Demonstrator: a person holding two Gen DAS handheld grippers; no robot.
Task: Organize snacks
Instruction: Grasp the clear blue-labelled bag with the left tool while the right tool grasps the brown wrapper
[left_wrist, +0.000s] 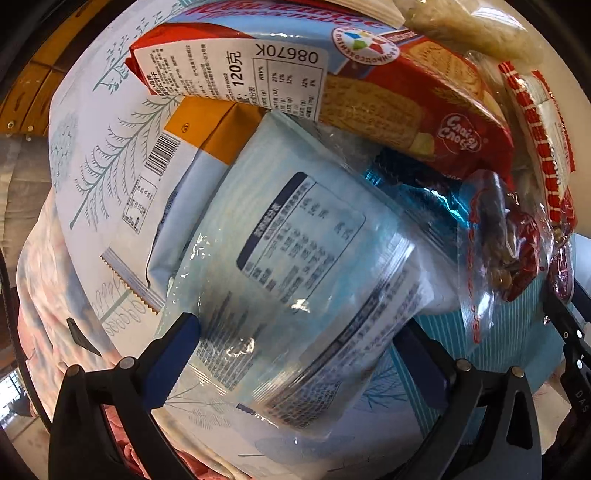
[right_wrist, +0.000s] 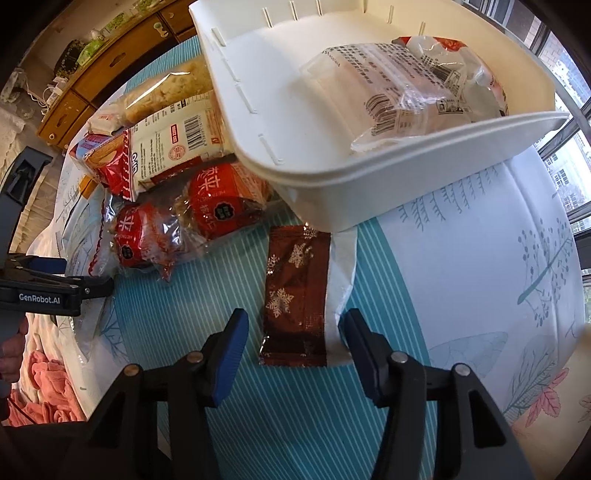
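Observation:
My left gripper (left_wrist: 301, 354) points down over a pale blue see-through packet (left_wrist: 306, 236) with a dark label. Its blue fingers (left_wrist: 173, 354) stand wide on either side of the packet, open. In the right wrist view, my right gripper (right_wrist: 295, 350) hangs over a dark red packet with white snowflakes (right_wrist: 295, 291) lying on the striped cloth. That packet sits between the fingers with gaps showing, so this gripper is open too. A white bin (right_wrist: 406, 184) stands just beyond it and holds a clear packet (right_wrist: 406, 92).
A pile of snacks surrounds the blue packet: a red biscuit pack (left_wrist: 406, 92), an orange and white bag (left_wrist: 177, 166) and clear bags of red-wrapped sweets (right_wrist: 221, 206). The left gripper's body (right_wrist: 48, 291) shows at the left. A wooden cabinet (right_wrist: 110, 62) stands behind.

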